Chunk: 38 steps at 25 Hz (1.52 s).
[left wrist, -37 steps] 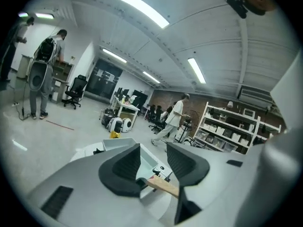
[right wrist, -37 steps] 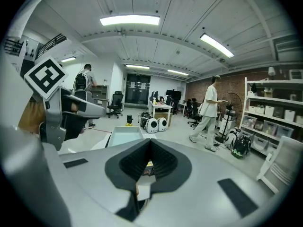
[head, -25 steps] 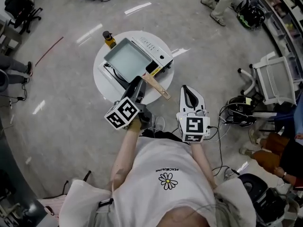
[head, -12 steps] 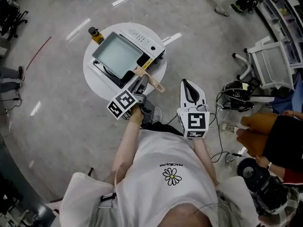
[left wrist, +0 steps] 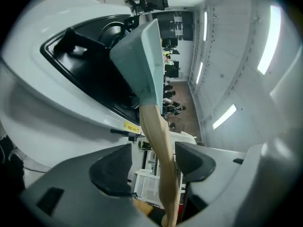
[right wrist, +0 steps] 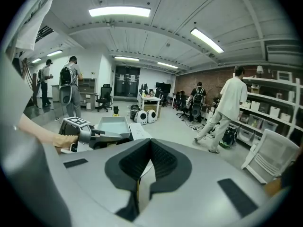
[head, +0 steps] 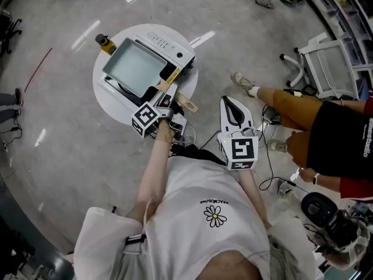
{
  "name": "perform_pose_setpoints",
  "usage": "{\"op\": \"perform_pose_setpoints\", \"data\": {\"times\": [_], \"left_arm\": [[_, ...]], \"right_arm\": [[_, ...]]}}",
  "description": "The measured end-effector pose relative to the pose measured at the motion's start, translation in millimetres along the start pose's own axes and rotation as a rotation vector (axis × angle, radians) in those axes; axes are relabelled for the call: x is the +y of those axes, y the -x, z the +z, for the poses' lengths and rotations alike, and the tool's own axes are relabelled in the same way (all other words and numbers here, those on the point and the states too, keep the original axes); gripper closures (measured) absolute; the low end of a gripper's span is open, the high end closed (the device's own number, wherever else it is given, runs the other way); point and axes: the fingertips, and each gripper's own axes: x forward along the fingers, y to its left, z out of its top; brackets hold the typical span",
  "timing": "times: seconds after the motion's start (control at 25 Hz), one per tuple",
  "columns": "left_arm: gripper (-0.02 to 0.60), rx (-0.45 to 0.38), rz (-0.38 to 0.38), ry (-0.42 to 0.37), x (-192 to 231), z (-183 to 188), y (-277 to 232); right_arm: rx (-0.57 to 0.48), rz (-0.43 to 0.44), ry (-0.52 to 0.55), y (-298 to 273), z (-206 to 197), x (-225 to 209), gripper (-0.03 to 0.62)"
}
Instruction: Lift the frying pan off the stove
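Note:
A square pale-green frying pan sits on a white portable stove on a round white table. Its wooden handle points toward me. My left gripper is at the handle. In the left gripper view the handle runs between the two dark pads of my left gripper, which is open with a gap on the left side. The pan still rests on the stove. My right gripper hangs right of the table, shut and empty.
A small yellow bottle stands at the table's far left edge. A person's legs are close on the right, beside a white chair. Cables lie on the floor by my right side.
My left gripper has moved forward until the pan handle lies between its jaws. A person has walked in at the right. The right gripper has stayed put.

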Motion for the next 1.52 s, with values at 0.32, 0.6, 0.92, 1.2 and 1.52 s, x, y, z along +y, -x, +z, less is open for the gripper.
{"op": "perform_pose_setpoints", "data": {"times": [0.32,0.6,0.92,1.2,1.52], "left_arm": [[0.368,0.033,-0.080,0.047,-5,6,-16],[0.431,0.082,-0.177,0.083,-17,3,-31],[0.525,0.113,-0.248,0.142,-34,-1,-39],[0.581,0.144,-0.217,0.109,-26,-4,-44],[0.584,0.135,-0.221,0.094,-25,0,-47]], "right_arm": [[0.025,0.009,-0.003,-2,-6,2,0.591],[0.041,0.022,0.000,-7,-11,7,0.591],[0.060,0.021,-0.019,-7,-15,6,0.591],[0.066,0.013,-0.020,-9,-18,5,0.591],[0.074,0.007,-0.017,-10,-20,9,0.591]]}}
